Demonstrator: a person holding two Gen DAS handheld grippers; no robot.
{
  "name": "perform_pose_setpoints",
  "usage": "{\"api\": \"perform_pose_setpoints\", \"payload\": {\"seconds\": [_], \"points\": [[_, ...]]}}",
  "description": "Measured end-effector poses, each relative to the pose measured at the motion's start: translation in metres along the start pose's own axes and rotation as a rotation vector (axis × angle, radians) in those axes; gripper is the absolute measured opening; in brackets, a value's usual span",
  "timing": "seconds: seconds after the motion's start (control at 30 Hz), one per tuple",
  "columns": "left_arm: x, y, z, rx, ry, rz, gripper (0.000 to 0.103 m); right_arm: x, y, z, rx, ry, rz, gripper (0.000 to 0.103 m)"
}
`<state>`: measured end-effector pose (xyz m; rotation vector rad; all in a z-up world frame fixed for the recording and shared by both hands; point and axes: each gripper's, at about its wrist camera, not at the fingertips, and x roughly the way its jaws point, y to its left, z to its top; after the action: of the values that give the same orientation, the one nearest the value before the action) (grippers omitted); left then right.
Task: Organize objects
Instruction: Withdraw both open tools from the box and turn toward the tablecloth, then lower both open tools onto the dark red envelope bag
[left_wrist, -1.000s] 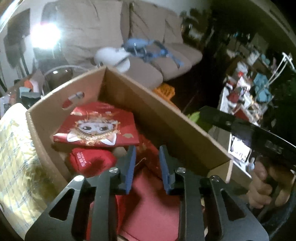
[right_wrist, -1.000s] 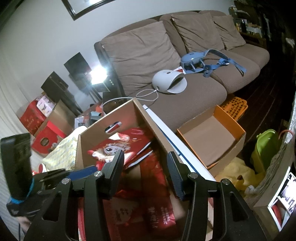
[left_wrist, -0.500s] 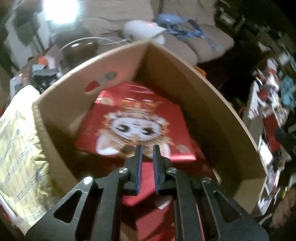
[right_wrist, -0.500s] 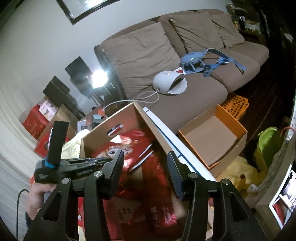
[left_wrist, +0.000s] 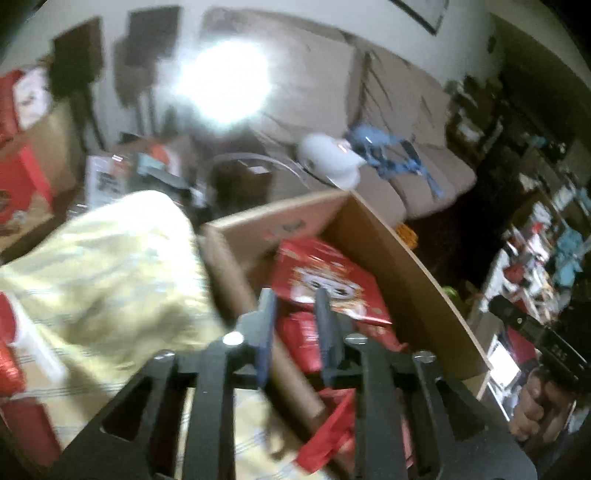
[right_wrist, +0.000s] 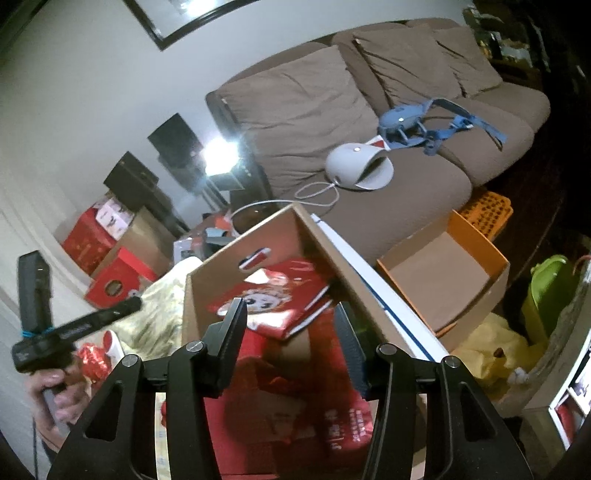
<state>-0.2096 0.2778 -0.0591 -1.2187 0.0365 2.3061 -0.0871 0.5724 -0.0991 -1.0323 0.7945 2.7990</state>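
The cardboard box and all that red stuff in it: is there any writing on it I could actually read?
None can be read.
Red bag at the near end of the cardboard box: pale characters, too blurred.
Red cartoon-face packet: a picture, no legible words.
Left hand-held gripper: small white lettering on the body, too small.

Both my wrist views look down over the jaws.
They share the cardboard box (left_wrist: 402, 258) (right_wrist: 207, 291) ahead; the left seems closer, though blurred.

Black right tool (right_wrist: 291, 325) with silver screws, blue-padded fingers.
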Motion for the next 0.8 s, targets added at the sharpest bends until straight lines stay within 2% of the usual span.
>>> {"api": "perform_pose_setpoints", "payload": {"seconds": [0.1, 0.27, 0.3, 0.43, 0.6, 0.8], "points": [[-0.031, 0.024, -0.003, -0.013, -0.064, 0.074, 0.031, 0.0, 0.011, -0.001, -0.02, -0.002, 0.005, 0.053], [-0.074, 0.063, -0.02, -0.044, -0.122, 0.156, 0.041, -0.002, 0.031, -0.005, -0.074, -0.001, 0.015, 0.055], [-0.08, 0.07, -0.022, -0.051, -0.125, 0.167, 0.044, -0.003, 0.036, -0.005, -0.089, -0.005, 0.015, 0.056], [-0.099, 0.095, -0.033, -0.081, -0.143, 0.189, 0.045, -0.011, 0.049, -0.007, -0.123, -0.023, 0.009, 0.063], [-0.131, 0.126, -0.04, -0.111, -0.193, 0.237, 0.051, -0.019, 0.072, -0.011, -0.154, -0.023, 0.067, 0.066], [-0.164, 0.164, -0.055, -0.143, -0.222, 0.271, 0.051, -0.023, 0.111, -0.025, -0.246, -0.028, 0.081, 0.074]]}}
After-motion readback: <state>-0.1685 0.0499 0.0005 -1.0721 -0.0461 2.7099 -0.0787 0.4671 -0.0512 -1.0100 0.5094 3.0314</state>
